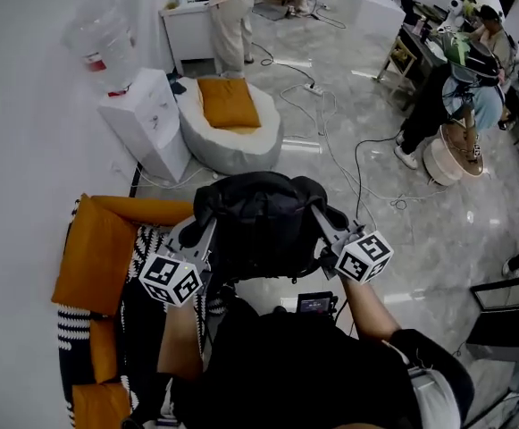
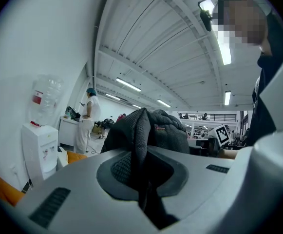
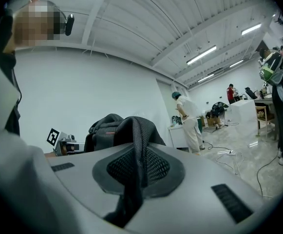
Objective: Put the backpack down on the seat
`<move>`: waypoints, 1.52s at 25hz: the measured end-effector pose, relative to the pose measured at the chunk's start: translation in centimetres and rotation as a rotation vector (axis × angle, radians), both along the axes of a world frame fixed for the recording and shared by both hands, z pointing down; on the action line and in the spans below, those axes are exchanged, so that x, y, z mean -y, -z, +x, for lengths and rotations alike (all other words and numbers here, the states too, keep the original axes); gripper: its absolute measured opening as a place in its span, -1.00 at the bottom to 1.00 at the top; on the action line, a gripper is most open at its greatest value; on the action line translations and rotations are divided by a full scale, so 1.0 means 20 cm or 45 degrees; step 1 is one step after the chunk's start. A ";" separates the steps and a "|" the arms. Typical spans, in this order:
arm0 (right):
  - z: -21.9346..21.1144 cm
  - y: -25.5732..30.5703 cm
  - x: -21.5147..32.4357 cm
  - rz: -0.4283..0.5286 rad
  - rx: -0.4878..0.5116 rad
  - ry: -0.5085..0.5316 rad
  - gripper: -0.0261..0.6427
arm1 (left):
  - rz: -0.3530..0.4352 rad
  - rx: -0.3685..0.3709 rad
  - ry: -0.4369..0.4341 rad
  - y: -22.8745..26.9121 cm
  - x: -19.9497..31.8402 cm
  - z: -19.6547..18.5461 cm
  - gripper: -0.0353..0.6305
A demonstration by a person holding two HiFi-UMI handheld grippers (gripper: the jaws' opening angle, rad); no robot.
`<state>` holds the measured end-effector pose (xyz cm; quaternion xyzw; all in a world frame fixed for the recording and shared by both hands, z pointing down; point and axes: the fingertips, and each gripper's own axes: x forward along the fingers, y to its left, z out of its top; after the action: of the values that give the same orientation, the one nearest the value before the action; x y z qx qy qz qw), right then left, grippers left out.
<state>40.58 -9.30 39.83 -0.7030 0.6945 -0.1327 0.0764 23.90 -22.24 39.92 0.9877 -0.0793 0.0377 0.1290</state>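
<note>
Black backpack (image 1: 255, 226): hangs between my grippers.
Left gripper (image 1: 198, 232): jaws pinch its mesh strap (image 2: 140, 145).
Right gripper (image 1: 328, 223): jaws pinch the other strap (image 3: 136, 150).
Orange armchair seat (image 1: 98, 248): lower left of backpack; Left gripper nearer.

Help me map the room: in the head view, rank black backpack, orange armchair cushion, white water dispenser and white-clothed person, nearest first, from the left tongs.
1. Black fabric backpack, gripped in the left tongs.
2. Orange armchair cushion, just to their left.
3. White water dispenser, farther ahead, left side.
4. White-clothed person, at the far end.
</note>
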 end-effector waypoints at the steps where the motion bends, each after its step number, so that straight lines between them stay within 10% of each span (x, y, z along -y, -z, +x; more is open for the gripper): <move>1: 0.00 0.00 0.06 0.003 0.001 0.010 -0.78 | 0.009 -0.006 0.014 0.00 0.05 -0.01 -0.80; 20: -0.80 0.03 1.14 0.038 0.039 0.616 -0.78 | 0.101 0.028 0.598 0.09 0.59 -1.01 -0.80; 38: -1.60 -0.15 1.58 -0.068 0.094 1.005 -0.78 | 0.000 0.094 0.960 -0.07 0.72 -1.79 -0.80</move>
<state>8.59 -40.94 42.74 -0.3787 0.9044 -0.1951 0.0260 -11.89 -36.69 41.34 0.8873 -0.4417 0.0230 0.1308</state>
